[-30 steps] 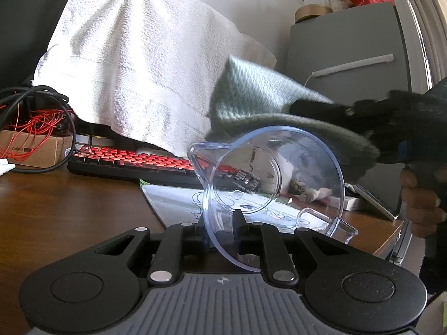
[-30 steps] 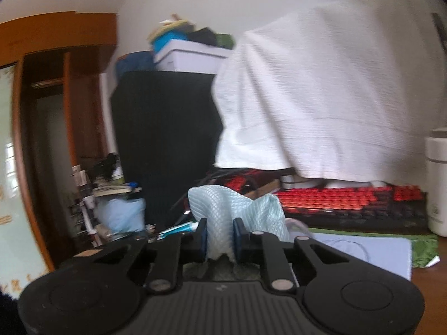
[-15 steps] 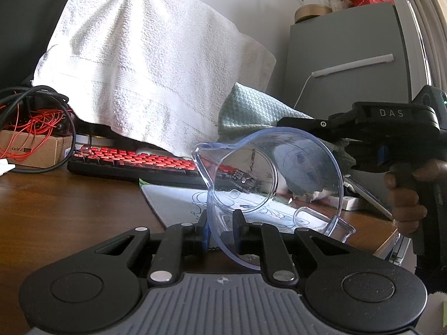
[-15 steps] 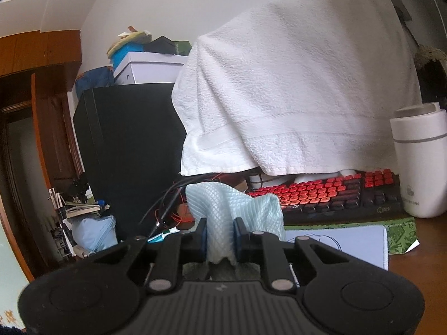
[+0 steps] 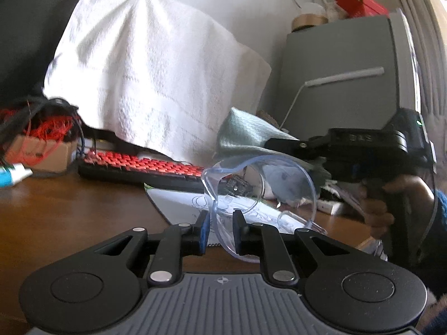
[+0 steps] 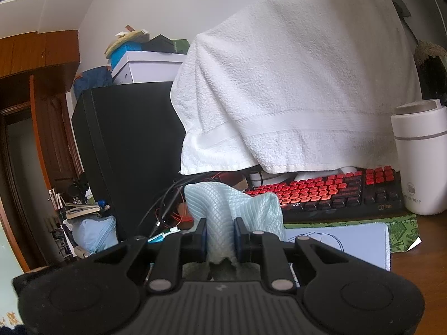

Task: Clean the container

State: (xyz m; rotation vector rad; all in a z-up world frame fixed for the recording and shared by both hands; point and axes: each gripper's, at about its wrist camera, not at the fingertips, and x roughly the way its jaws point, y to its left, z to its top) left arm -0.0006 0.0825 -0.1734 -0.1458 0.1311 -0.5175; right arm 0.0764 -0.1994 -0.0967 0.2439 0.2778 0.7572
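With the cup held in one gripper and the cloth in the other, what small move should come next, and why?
Probably the right gripper should bring its light blue cloth down into the open mouth of the clear cup. The left gripper pinches the cup's rim and holds it tilted, mouth facing the camera. In the left wrist view the cloth sits just above and behind the rim, not inside.

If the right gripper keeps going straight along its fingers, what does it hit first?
Judging from the right wrist view, the right gripper, shut on the light blue cloth, points at the tangle of cables and the red-lit keyboard's left end. Probably the cables first, though depth is unclear.
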